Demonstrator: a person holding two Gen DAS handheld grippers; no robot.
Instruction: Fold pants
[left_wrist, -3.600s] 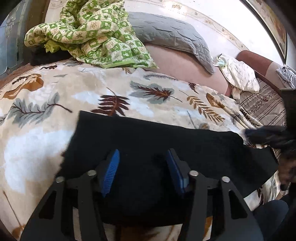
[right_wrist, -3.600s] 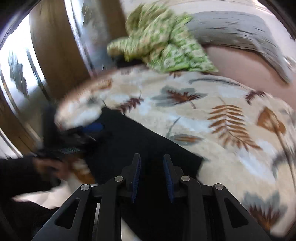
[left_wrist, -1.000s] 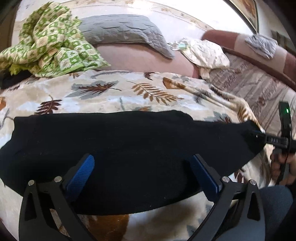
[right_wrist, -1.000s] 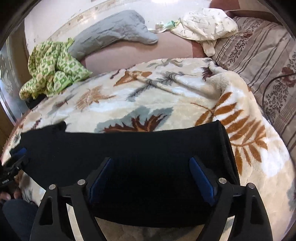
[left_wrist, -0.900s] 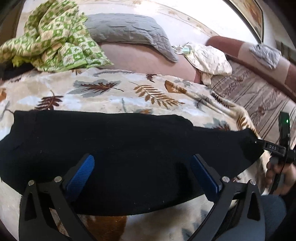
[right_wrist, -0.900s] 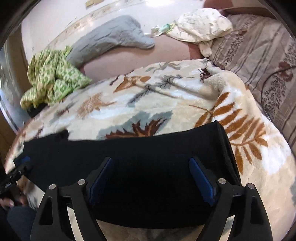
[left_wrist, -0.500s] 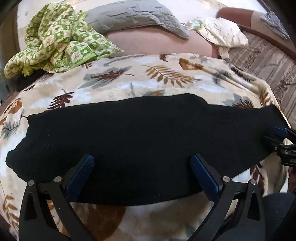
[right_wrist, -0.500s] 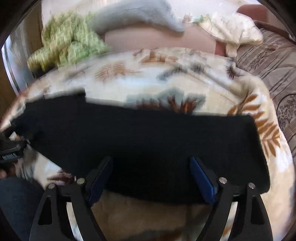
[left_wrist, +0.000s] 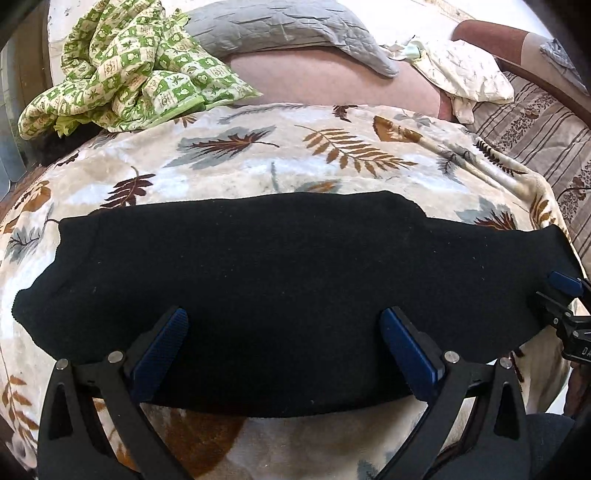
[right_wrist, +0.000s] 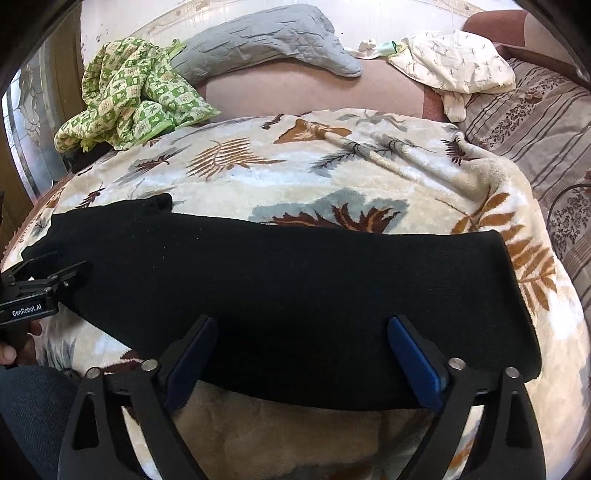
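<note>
Black pants (left_wrist: 288, 269) lie flat as one long folded band across the leaf-patterned blanket (left_wrist: 258, 162), running left to right; they also show in the right wrist view (right_wrist: 295, 288). My left gripper (left_wrist: 284, 325) is wide open and empty, its blue pads over the near edge of the pants towards their left half. My right gripper (right_wrist: 303, 328) is wide open and empty over the near edge towards the right half. The right gripper also shows at the right edge of the left wrist view (left_wrist: 565, 295), and the left gripper at the left edge of the right wrist view (right_wrist: 44, 280).
A green checked quilt (left_wrist: 125, 70) is bunched at the back left. A grey pillow (left_wrist: 288, 26) lies along the back. A cream cloth (left_wrist: 465, 74) sits back right on a striped sofa cover (left_wrist: 546, 129). My knee (right_wrist: 33, 406) is at the near left.
Both grippers opened wide and let go of the pants, which now lie spread flat on the blanket. Both views pulled back slightly and steadied.
</note>
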